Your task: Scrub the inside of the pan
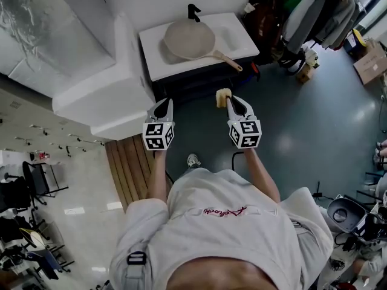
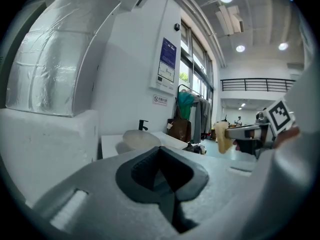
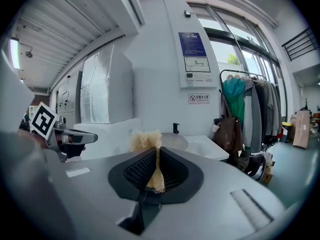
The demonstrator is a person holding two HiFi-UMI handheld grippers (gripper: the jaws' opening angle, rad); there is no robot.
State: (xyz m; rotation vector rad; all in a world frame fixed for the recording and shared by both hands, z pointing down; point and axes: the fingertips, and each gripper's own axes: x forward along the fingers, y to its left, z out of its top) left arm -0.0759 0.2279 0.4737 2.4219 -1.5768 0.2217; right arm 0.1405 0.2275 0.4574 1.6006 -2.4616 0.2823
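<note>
**Head view.** Pan (image 1: 189,39) sits on white counter (image 1: 158,62), below faucet (image 1: 193,11). Handle points toward frame's lower right. Pan is well apart from both grippers. L gripper (image 1: 162,103) and R gripper (image 1: 233,101) are held side by side in front of the person, above the dark floor, tips pointing toward the counter. A yellow sponge (image 1: 223,96) sticks out at the R gripper tips. Nothing shows at the L gripper tips.

**L gripper view.** L gripper (image 2: 160,153) jaws are pressed together with nothing between them. Pan (image 2: 141,140) is ahead on the counter, faucet (image 2: 143,125) behind it. R gripper (image 2: 248,132) shows at right with the sponge (image 2: 223,137) hanging at its tips. A clothes rack (image 2: 192,111) stands by the far wall.

**R gripper view.** R gripper (image 3: 153,159) jaws are pinching the sponge (image 3: 146,139): a thin squeezed strip between the ribbed pads, with a frayed tuft above the tips. Pan (image 3: 175,142) is partly hidden behind the tuft, not touching the sponge. L gripper (image 3: 75,136) shows at left, off to the side.
</note>
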